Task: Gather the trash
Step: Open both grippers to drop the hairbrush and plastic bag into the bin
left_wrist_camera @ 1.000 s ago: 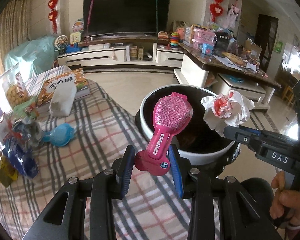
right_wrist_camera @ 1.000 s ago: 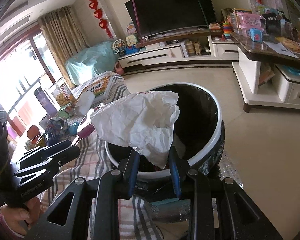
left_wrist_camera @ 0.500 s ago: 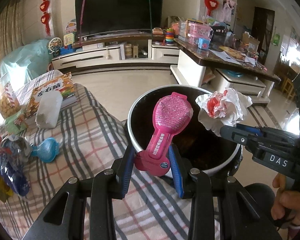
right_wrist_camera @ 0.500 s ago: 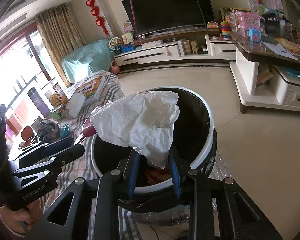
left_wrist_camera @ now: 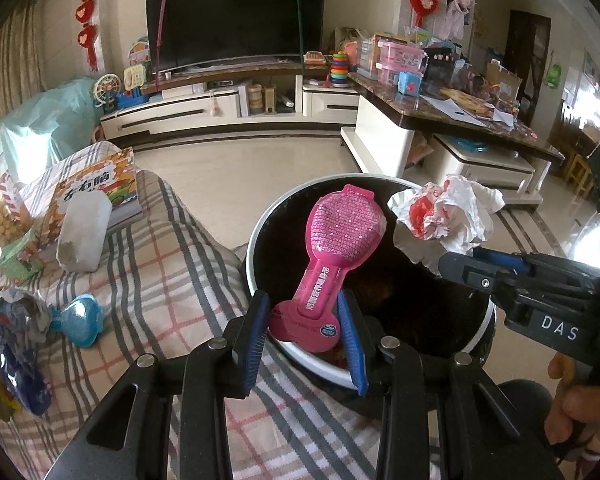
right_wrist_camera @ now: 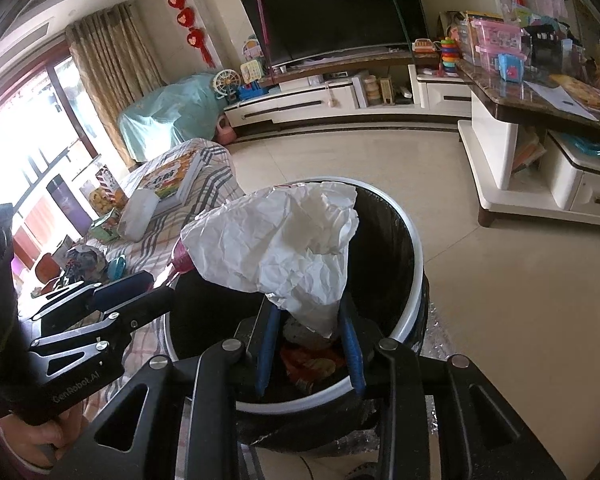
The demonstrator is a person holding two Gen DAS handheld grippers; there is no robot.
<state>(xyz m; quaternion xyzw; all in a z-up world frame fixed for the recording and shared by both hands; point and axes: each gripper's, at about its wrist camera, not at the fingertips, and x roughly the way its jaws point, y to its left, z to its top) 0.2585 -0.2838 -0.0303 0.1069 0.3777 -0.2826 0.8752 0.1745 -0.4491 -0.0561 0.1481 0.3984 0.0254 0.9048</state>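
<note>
My left gripper (left_wrist_camera: 305, 328) is shut on a pink plastic blister package (left_wrist_camera: 332, 256) and holds it over the near rim of a round black trash bin with a white rim (left_wrist_camera: 260, 224). My right gripper (right_wrist_camera: 309, 340) is shut on a crumpled white paper wrapper (right_wrist_camera: 284, 248) and holds it above the bin's (right_wrist_camera: 414, 240) opening. The wrapper with red marks (left_wrist_camera: 444, 216) and the right gripper also show in the left wrist view, over the bin's right side. Trash lies at the bottom of the bin (right_wrist_camera: 312, 364).
A table with a plaid cloth (left_wrist_camera: 148, 264) stands left of the bin. On it lie a blue plastic package (left_wrist_camera: 78, 320), a white bag (left_wrist_camera: 84, 236), a colourful box (left_wrist_camera: 96, 188) and several wrappers (left_wrist_camera: 12, 332). A coffee table (right_wrist_camera: 540, 120) stands at the right.
Both grippers have moved further over the bin, so the bin sits nearer and lower in both views. Both still hold their items.
</note>
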